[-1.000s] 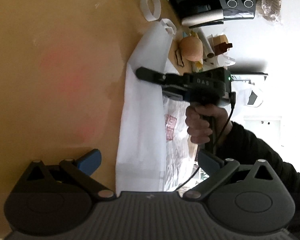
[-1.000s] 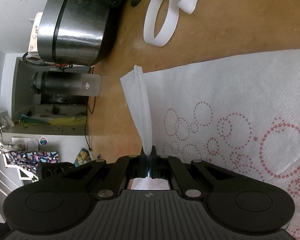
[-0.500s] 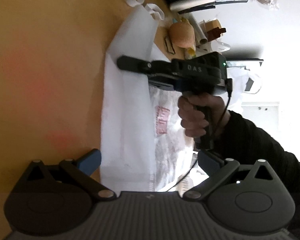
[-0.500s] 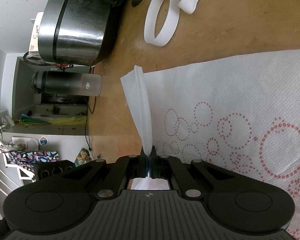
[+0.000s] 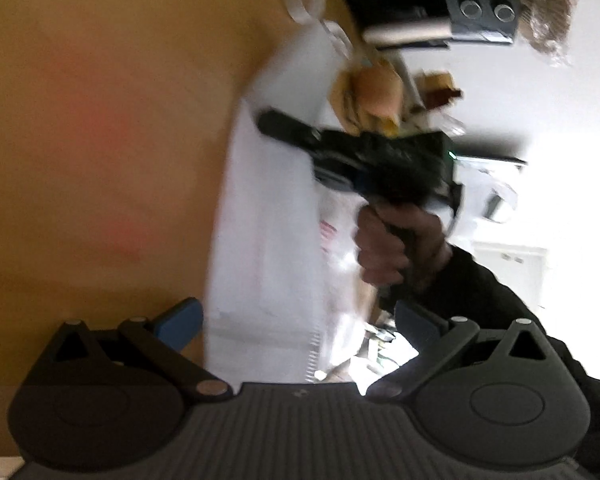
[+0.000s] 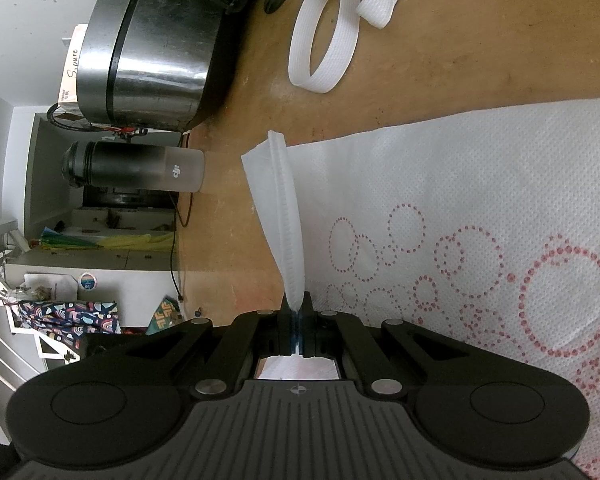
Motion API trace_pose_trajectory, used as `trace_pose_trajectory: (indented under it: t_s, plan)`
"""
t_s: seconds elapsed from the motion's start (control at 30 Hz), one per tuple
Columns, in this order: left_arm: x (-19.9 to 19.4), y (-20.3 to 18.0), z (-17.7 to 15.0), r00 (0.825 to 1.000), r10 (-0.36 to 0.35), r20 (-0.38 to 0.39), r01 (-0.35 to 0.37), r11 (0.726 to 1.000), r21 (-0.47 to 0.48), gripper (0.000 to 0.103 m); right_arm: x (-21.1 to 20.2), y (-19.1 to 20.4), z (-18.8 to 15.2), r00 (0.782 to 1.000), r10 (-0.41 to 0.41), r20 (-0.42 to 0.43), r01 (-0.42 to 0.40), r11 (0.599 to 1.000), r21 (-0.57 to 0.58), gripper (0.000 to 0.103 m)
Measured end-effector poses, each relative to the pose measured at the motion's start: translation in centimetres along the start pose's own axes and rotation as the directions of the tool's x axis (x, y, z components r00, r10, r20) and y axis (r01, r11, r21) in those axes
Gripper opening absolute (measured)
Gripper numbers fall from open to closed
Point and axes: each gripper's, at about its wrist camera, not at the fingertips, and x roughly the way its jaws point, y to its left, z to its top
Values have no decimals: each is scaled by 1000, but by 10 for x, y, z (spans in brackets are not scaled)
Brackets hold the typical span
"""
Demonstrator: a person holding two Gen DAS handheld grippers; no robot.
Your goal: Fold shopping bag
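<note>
The white non-woven shopping bag with red dotted circles [image 6: 460,208] lies flat on the tan wooden table [image 6: 460,40], its looped white fabric handles [image 6: 324,36] trailing beyond its top edge. The right gripper [image 6: 296,312] is clamped on a pleated corner of the bag, lifting that edge off the table. The left gripper [image 5: 296,320] stands spread wide over the bag's near end, gripping nothing. To fold well, the left claw probably should take the matching corner, so both edges travel across level and land aligned. A frosted bottle with a dark cap [image 6: 136,168] stands near a steel appliance [image 6: 152,52]; its contents cannot be made out.
</note>
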Motion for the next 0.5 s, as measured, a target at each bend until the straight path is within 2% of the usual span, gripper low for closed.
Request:
trace_pose_trajectory:
  t_s: [0.13, 0.2, 0.33, 0.37, 0.5]
  plan:
    - [-8, 2, -3, 1000, 25, 10, -25, 1000, 2, 102, 0, 0, 0, 1000, 0, 0, 0, 1000, 1, 0]
    - [-8, -5, -5, 997, 75, 7, -75, 997, 28, 102, 0, 0, 0, 1000, 0, 0, 0, 1000, 0, 0]
    - [-3, -10, -6, 994, 109, 2, -109, 993, 47, 100, 0, 0, -1, 1000, 0, 1, 0, 1000, -1, 0]
    - [-1, -9, -6, 994, 110, -2, -109, 993, 43, 94, 0, 0, -1, 1000, 0, 1, 0, 1000, -1, 0]
    - [-1, -2, -9, 996, 84, -14, -84, 996, 18, 81, 0, 0, 0, 1000, 0, 1, 0, 1000, -1, 0]
